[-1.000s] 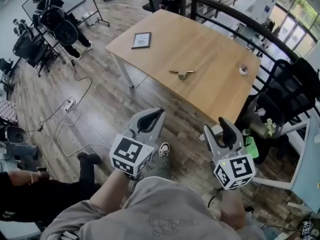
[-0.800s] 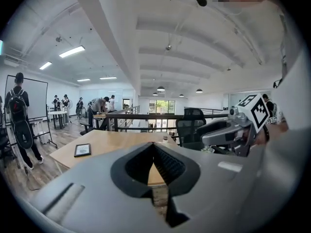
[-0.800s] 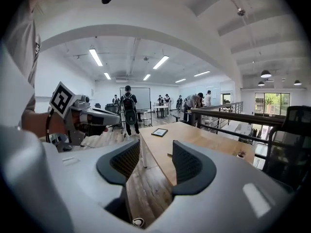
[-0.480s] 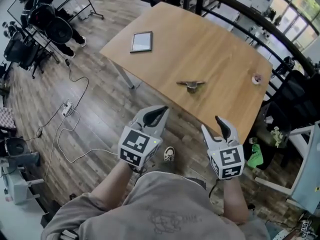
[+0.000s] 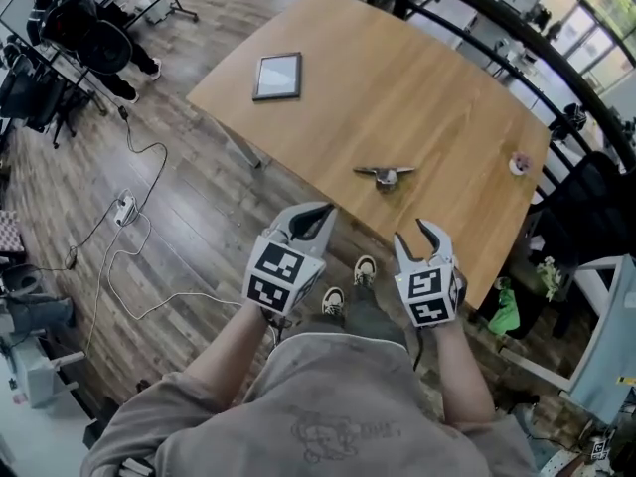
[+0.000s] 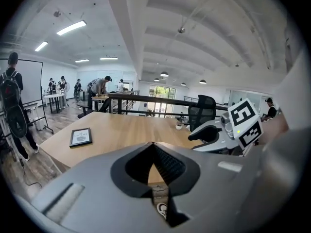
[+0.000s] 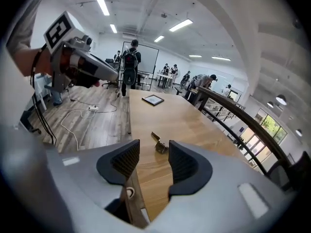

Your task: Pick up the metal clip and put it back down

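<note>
- A white cable (image 5: 119, 266) with a power strip is seen on the wooden floor at the left in the head view only.
- A dark framed picture (image 5: 278, 76) is laid flat on the far left part of the wooden table (image 5: 437, 87); it is also shown in both gripper views (image 6: 80, 137) (image 7: 153, 100).
- The left gripper (image 5: 328, 208) is held over the floor, short of the table's near edge. In its own view (image 6: 153, 143) the ribbed pads are seen brought together at the tips, with nothing clamped between them. The clip is not shown in that view.
- The metal clip (image 5: 385, 174) is lying on the table near its near edge, apart from both grippers. In the right gripper view it (image 7: 159, 143) is framed in the gap between the jaws, farther out on the tabletop and untouched.
- The right gripper (image 5: 413, 233) is held beside the left one, its jaws parted (image 7: 153, 152) and empty.
- A small round object (image 5: 519, 163) is set at the table's right edge; whether anything is held in it cannot be told.
</note>
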Demonstrator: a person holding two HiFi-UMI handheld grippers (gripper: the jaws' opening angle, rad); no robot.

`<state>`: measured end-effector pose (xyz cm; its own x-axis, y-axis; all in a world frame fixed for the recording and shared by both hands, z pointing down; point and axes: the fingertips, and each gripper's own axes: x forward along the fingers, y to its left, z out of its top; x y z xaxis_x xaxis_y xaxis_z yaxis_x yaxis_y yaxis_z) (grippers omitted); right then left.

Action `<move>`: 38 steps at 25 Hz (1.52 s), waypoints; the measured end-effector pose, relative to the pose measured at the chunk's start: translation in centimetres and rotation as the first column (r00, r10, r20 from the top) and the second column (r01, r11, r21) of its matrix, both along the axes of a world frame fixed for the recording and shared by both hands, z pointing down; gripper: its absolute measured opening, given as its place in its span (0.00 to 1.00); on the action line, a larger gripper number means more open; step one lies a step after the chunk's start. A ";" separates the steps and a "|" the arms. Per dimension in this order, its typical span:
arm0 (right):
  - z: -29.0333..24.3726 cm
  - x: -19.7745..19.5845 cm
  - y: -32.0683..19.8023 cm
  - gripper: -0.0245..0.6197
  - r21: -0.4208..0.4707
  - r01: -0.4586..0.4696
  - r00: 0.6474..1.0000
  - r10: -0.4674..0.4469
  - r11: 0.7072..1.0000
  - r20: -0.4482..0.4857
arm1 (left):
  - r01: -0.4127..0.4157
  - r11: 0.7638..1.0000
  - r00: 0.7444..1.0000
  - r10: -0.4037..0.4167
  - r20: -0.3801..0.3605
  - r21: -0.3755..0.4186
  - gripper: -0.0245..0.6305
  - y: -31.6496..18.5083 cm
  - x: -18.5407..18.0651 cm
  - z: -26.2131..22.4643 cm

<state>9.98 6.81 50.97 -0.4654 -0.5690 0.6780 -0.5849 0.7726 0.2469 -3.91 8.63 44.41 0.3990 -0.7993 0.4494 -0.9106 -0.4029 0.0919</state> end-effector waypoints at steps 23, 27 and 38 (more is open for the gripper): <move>16.8 -5.8 -13.9 0.34 -0.065 0.289 0.872 -0.291 0.955 -0.393 | 0.126 0.974 0.992 -0.127 0.002 -0.189 0.04 -14.7 -3.5 12.0; 18.1 -6.2 -14.9 0.32 -0.042 0.345 0.834 -0.327 0.938 -0.444 | 0.140 0.964 0.990 -0.143 0.003 -0.228 0.04 -15.8 -3.8 13.9; 15.6 -6.6 -19.0 0.06 0.071 0.388 0.857 -0.331 0.919 -0.396 | 0.137 0.957 0.990 -0.137 0.019 -0.255 0.04 -18.9 -3.4 13.9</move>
<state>3.35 -12.14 66.52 -0.3890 -0.5144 0.7643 -0.1174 0.8505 0.5127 -7.31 -10.22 58.34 0.2930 -0.7051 0.6457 -0.9556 -0.2377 0.1741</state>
